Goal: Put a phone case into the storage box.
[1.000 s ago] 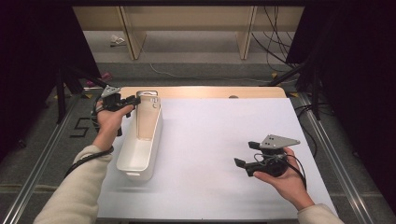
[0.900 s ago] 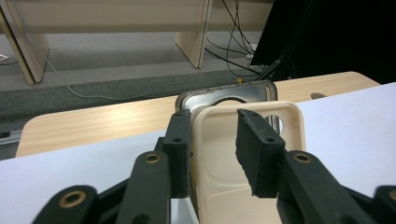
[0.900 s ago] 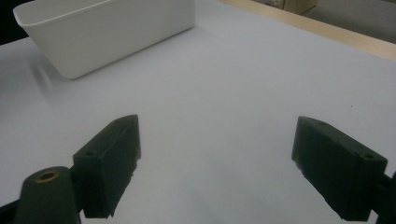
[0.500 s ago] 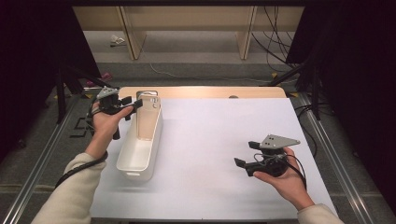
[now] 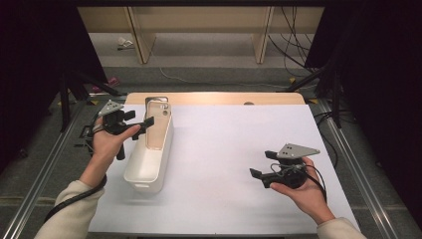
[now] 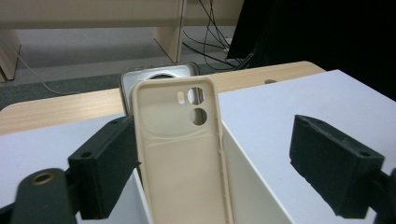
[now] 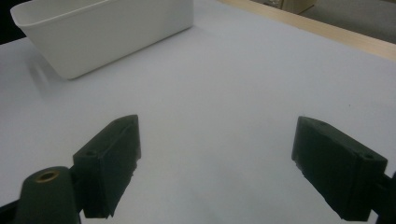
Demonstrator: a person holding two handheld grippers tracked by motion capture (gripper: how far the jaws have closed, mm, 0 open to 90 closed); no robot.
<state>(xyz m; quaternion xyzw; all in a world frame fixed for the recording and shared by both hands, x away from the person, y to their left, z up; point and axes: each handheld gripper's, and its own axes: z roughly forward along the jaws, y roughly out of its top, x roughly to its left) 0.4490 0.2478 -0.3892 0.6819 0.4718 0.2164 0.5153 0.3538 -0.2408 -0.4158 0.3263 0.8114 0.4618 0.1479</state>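
Observation:
A beige phone case (image 6: 182, 154) stands upright in the far end of a white bin (image 5: 142, 181), leaning with its camera holes at the top. Behind it stands a second, grey-rimmed case (image 6: 159, 74). My left gripper (image 6: 219, 158) faces the beige case; its jaws have just been opening and now stand wide, one jaw beside the case's edge and the other well off it, so nothing is gripped. In the high view the left gripper (image 5: 141, 119) sits at the bin's left rim, by the beige case (image 5: 158, 124). My right gripper (image 5: 262, 163) is open over bare table, nothing between its jaws (image 7: 219, 158).
The white bin (image 7: 107, 32) lies lengthwise on the left of the white table sheet (image 5: 239, 139). A wooden table edge (image 5: 219, 98) runs along the back. Beyond it are floor, cables and shelf legs. Metal rails flank the table.
The left gripper's jaws have opened and let go of the beige case, which stays leaning in the bin. The left hand has drawn back a little. The right hand has not moved.

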